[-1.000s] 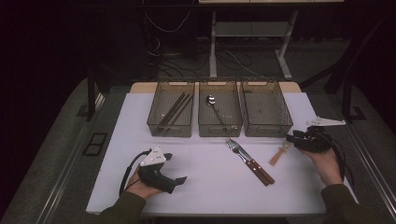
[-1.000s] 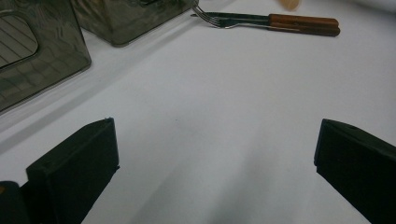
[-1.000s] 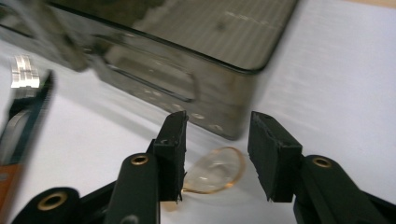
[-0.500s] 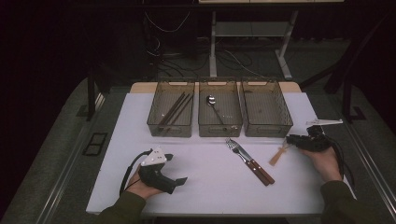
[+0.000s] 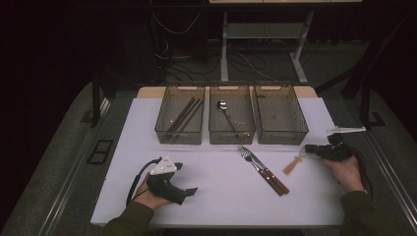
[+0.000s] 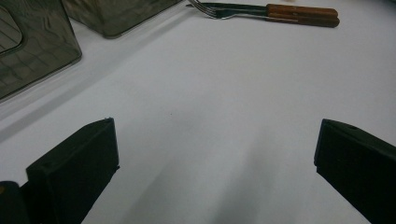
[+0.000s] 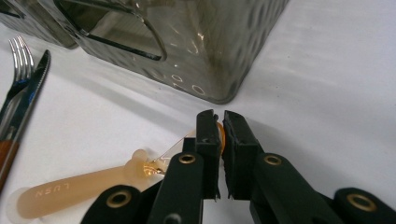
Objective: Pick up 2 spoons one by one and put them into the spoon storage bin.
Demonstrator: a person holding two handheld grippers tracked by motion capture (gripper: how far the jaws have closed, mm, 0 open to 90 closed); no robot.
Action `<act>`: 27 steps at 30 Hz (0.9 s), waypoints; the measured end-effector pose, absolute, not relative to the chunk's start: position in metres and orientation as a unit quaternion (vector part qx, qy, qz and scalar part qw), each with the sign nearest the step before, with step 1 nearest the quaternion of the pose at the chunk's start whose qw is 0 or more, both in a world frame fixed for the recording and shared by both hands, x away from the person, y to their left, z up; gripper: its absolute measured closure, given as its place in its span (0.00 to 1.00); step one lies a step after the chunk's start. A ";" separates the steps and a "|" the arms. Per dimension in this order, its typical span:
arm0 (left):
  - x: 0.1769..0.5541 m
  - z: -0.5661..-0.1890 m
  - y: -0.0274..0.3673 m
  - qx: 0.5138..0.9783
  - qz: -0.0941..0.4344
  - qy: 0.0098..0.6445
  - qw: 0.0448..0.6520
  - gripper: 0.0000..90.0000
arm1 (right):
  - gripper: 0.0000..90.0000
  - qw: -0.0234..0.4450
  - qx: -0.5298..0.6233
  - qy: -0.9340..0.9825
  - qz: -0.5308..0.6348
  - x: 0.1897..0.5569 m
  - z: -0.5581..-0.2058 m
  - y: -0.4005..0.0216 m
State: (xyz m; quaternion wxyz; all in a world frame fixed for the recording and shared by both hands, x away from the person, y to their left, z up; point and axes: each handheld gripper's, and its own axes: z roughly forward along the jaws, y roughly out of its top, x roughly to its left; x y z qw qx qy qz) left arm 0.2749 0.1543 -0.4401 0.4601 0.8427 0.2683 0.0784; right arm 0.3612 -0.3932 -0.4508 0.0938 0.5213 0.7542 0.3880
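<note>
- Amber translucent plastic utensil (image 7: 79,189), likely a small spoon; flat handle with raised lettering, thin clear end at the far side.
- Lies flat on the white table (image 5: 221,196), near the front corner of the rightmost bin (image 5: 280,135), right of the fork and knife (image 5: 263,169).
- Right gripper (image 7: 220,126): jaws just been closing, now clamped on the thin clear end, amber plastic visible between the pads. Handle resting on the table, not lifted.
- Left gripper (image 5: 193,189): jaws spread wide, nothing between them, parked on the near left of the table.
- Handling, judged: very light, so no real load. Thin plastic, probably a bit flexible and smooth, so liable to pivot or slip in an end grip.
- Hold at the thin end leaves the long handle hanging free; expect droop or swing on lift.
- Better hold probably mid-handle, across the flat faces. If keeping this grip, lift slowly and keep it level.
- Brittle edge possible; avoid hard squeeze.
</note>
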 end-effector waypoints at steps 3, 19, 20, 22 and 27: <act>0.275 -0.440 0.154 0.843 0.079 0.268 0.460 0.00 | 0.96 0.095 0.520 0.750 0.398 0.359 -0.448 -0.395; 0.274 -0.440 0.154 0.846 0.080 0.264 0.457 0.00 | 0.97 0.109 0.507 0.737 0.434 0.351 -0.429 -0.399; 0.274 -0.440 0.154 0.846 0.080 0.263 0.457 0.00 | 0.97 0.112 0.507 0.735 0.436 0.350 -0.428 -0.399; 0.274 -0.440 0.154 0.846 0.080 0.264 0.457 0.00 | 0.97 0.116 0.507 0.733 0.438 0.349 -0.425 -0.400; 0.274 -0.440 0.155 0.845 0.079 0.264 0.458 0.00 | 0.97 0.120 0.507 0.725 0.450 0.347 -0.418 -0.398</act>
